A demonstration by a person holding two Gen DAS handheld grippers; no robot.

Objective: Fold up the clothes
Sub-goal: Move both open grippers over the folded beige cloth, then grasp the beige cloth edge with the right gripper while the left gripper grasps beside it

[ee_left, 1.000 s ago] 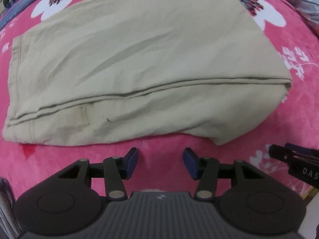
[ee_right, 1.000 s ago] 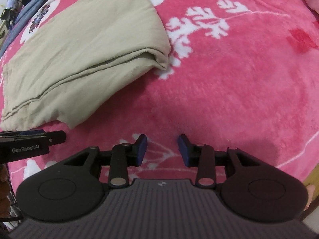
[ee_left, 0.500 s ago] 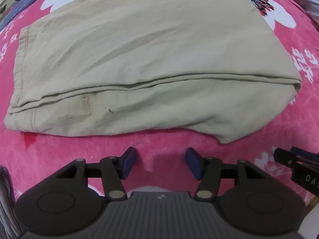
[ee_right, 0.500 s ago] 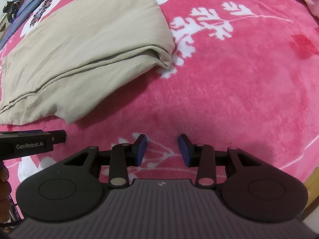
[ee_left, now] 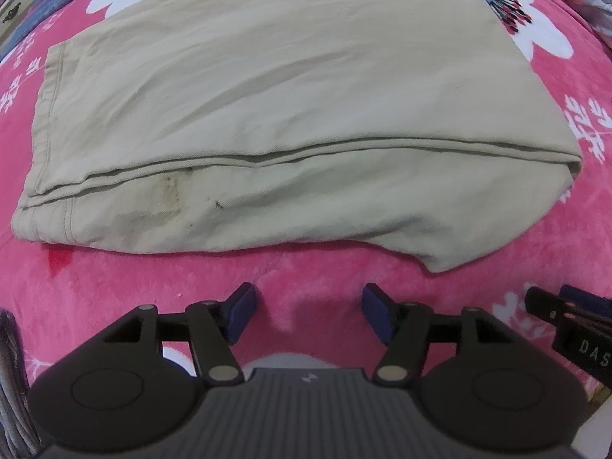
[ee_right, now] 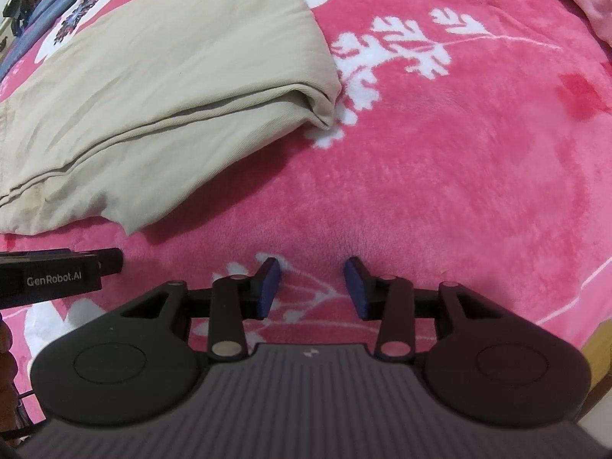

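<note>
Hovering both widening, empty grippers, left gripper [ee_left: 306, 311] and right gripper [ee_right: 311, 287], beside the half-folded beige cotton trousers [ee_left: 290, 114] on the pink fleece blanket [ee_right: 459, 172], I judge further folds remain.

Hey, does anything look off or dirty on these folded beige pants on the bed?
Yes. The folded beige pants carry a brownish stain near the hem, on the lower layer just below the long seam, plus a small dark mark beside it. Otherwise the fold lies tidy.
</note>
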